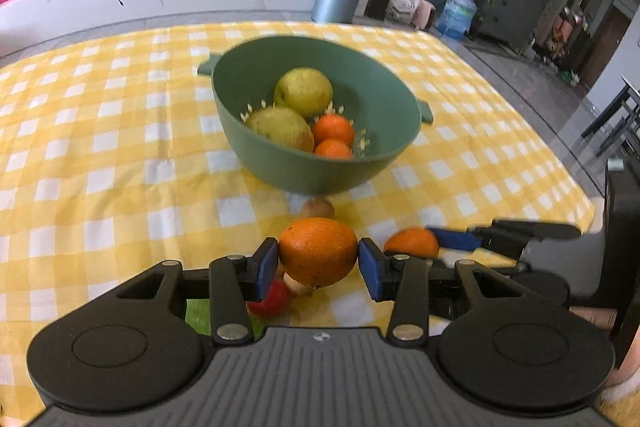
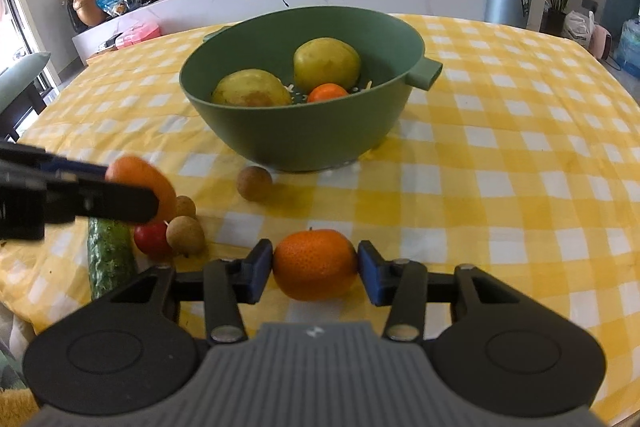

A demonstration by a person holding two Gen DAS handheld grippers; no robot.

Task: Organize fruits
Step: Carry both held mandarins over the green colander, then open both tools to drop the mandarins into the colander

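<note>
L gripper (image 1: pixel 318 269): jaws clamped on an orange (image 1: pixel 318 251), blue pads touching both its sides, fruit sitting right between the tips & lifted off the counter (image 1: pixel 100 163). Under/behind it, partly hidden: a red fruit (image 1: pixel 270 301) below the left pad, a small brown fruit (image 1: pixel 318 207) just past the jaws.

R gripper (image 2: pixel 315 269): 2nd orange (image 2: pixel 315 265) sits between its jaws, centred, stem up, resting on the cloth. Left pad touches or nearly touches the skin; right pad looks just clear of it – can't tell if there's real pressure, so grip state unclear.

Left of the R jaws, near: cucumber (image 2: pixel 110 259) lying along the counter edge, red fruit, two brown fruits (image 2: pixel 185 235) touching it. A third brown one (image 2: pixel 254 183) further ahead, alone, just short of the bowl.

Ahead of both jaws, mid-counter: green bowl (image 2: pixel 280 135) w/ side handles, upright. Inside: 2 pears (image 2: pixel 326 65), side by side; 2 small oranges (image 1: pixel 333 131) beside them per left view, only one visible in right view.

Yellow check cloth covers the counter.
</note>
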